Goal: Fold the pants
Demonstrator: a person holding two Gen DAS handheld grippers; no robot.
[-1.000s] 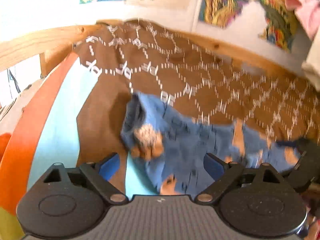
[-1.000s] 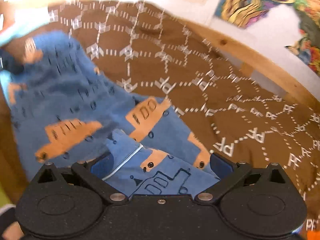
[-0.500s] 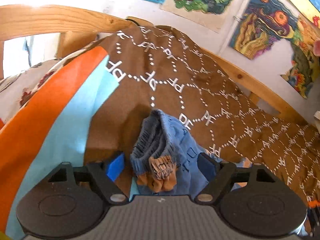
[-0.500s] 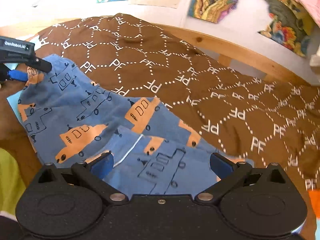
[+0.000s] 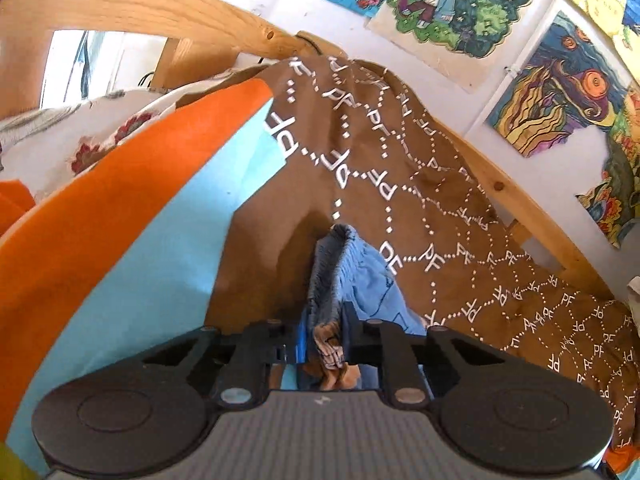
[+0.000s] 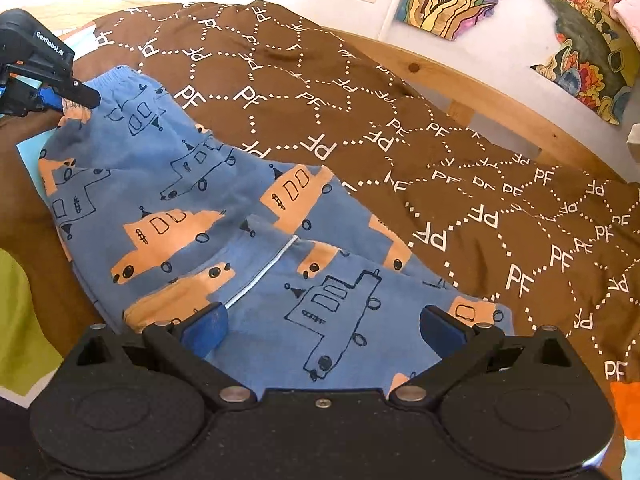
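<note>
Blue children's pants with orange vehicle prints lie spread on a brown "PF" patterned bedcover. My left gripper is shut on the pants' waistband, which bunches up between its jaws. The same gripper shows in the right wrist view at the far left, pinching the waistband corner. My right gripper is open, with the near leg end of the pants lying between its blue pads.
A wooden bed frame runs along the far side, with drawings on the wall behind. Orange and light-blue fabric lies left of the bedcover. Green fabric lies at the near left.
My left gripper has closed from open onto the waistband. The pants have settled flatter on the bedcover. My right gripper stays open over the leg end.
</note>
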